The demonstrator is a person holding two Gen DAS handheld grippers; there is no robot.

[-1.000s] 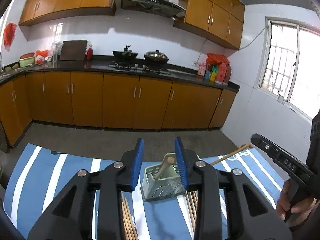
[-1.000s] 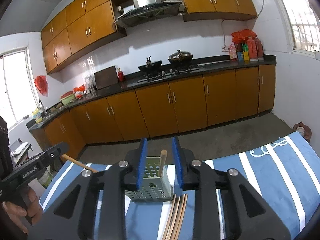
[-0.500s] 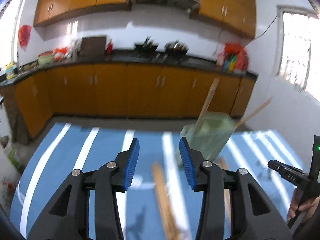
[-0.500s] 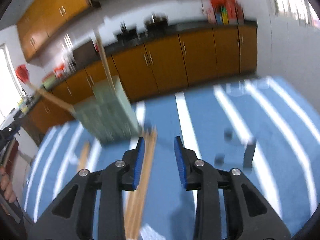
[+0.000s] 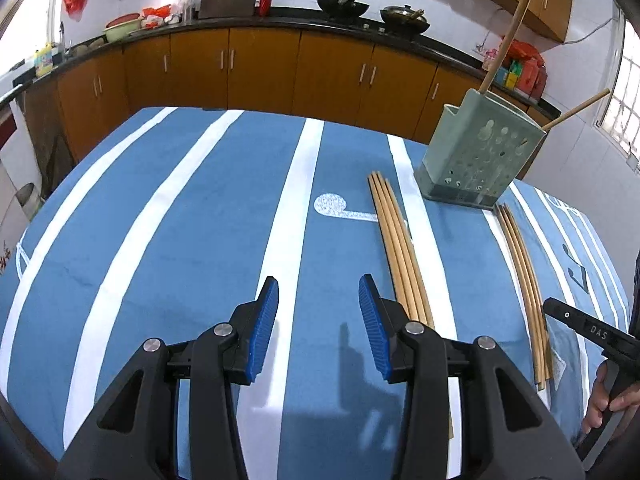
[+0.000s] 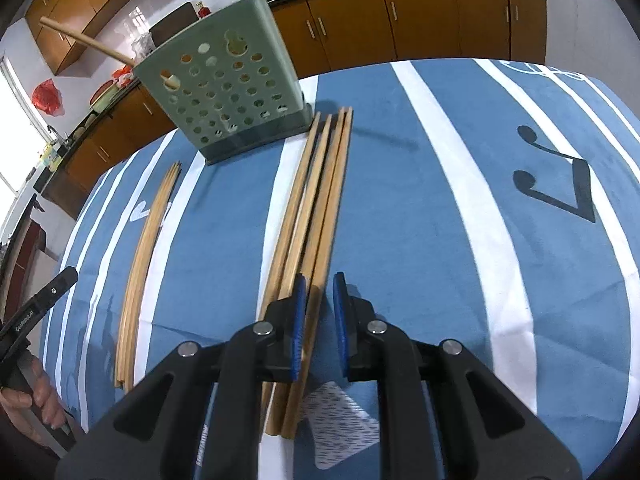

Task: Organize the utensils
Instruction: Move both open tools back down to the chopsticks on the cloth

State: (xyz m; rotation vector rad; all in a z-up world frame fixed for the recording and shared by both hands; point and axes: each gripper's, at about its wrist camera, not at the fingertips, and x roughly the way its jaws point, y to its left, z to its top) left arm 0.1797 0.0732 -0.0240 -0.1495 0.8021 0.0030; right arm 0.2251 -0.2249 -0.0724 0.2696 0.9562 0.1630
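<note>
Underneath, blue white-striped tablecloth; wooden kitchen cabinets behind; left gripper agape, right gripper closing around chopsticks.

One green holder with two wooden sticks inside, two chopstick bundles beside it: four right of it, about four left.
</note>
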